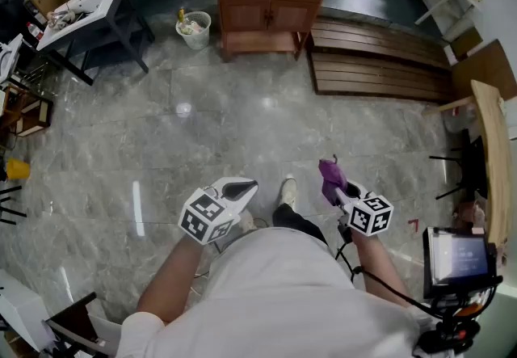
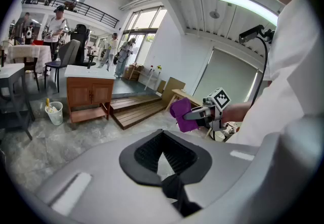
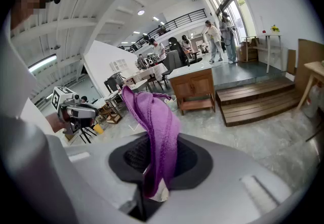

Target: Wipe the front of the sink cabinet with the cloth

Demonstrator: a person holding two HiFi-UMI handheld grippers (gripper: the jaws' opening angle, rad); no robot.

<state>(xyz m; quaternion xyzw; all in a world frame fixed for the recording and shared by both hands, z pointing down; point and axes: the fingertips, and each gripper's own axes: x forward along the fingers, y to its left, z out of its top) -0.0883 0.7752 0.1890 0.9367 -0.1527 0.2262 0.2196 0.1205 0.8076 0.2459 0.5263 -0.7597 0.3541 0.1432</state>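
The wooden sink cabinet [image 1: 269,13] with a white basin top stands far off across the stone floor; it also shows in the left gripper view [image 2: 90,95] and the right gripper view [image 3: 193,88]. A purple cloth [image 3: 157,127] hangs clamped in my right gripper [image 3: 152,192], held up at waist height [image 1: 330,173]. From the left gripper view the cloth [image 2: 182,114] sticks out of the right gripper [image 2: 195,114]. My left gripper [image 1: 242,189] is shut with nothing in it, its pads meeting at the tip [image 2: 169,181]. Both grippers are well short of the cabinet.
A white waste bin [image 1: 194,29] stands left of the cabinet. Low wooden steps [image 1: 376,61] lie to its right. A table [image 1: 81,9] is at far left, a wooden table [image 1: 494,154] at the right edge, a small screen [image 1: 459,258] by my right arm. People stand in the background.
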